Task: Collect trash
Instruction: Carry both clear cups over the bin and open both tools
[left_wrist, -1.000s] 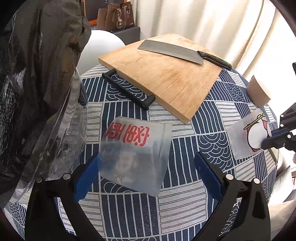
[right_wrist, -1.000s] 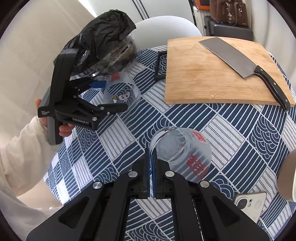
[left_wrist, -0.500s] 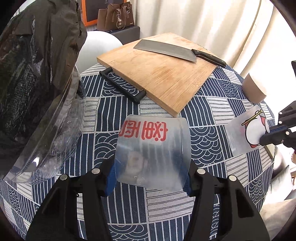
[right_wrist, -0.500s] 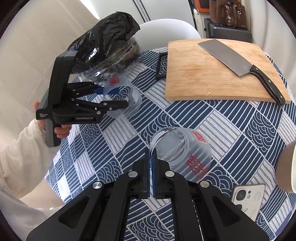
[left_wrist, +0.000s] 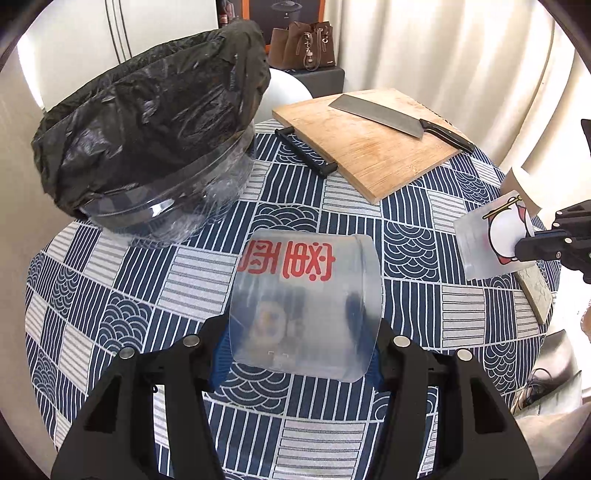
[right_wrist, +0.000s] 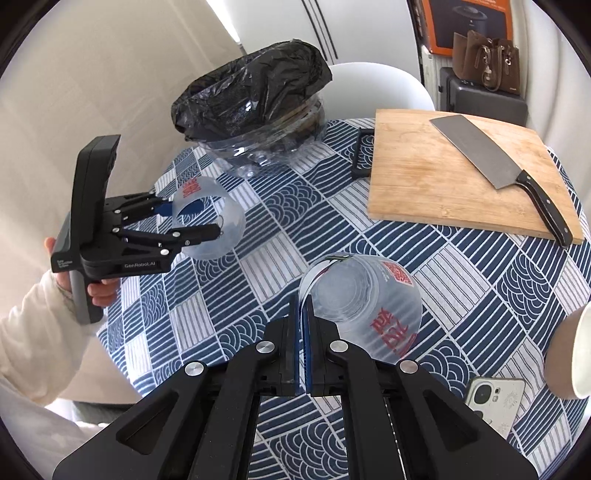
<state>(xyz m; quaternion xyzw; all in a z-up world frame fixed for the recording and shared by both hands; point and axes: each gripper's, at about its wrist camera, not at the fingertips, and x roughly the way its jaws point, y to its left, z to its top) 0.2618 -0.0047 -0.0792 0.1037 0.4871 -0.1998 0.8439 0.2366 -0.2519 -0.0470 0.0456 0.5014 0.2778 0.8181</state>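
My left gripper (left_wrist: 299, 343) is shut on a clear plastic cup with red characters (left_wrist: 306, 295), held sideways above the table; it also shows in the right wrist view (right_wrist: 210, 218). My right gripper (right_wrist: 303, 325) is shut on the rim of a second clear plastic cup (right_wrist: 364, 306), seen in the left wrist view (left_wrist: 495, 236) at the right. A clear bin lined with a black trash bag (left_wrist: 147, 136) stands at the table's back left, also in the right wrist view (right_wrist: 255, 107), beyond the left cup.
A round table with a blue patterned cloth (left_wrist: 413, 251). A wooden cutting board (right_wrist: 454, 170) with a cleaver (right_wrist: 495, 162) lies at the back right. A phone (right_wrist: 493, 400) and a paper cup (right_wrist: 572, 354) lie near the right edge. A white chair (right_wrist: 380, 85) stands behind.
My left gripper closed on the cup, lifted it and drew back from the bin, which now shows whole at the upper left. The right gripper still holds its cup.
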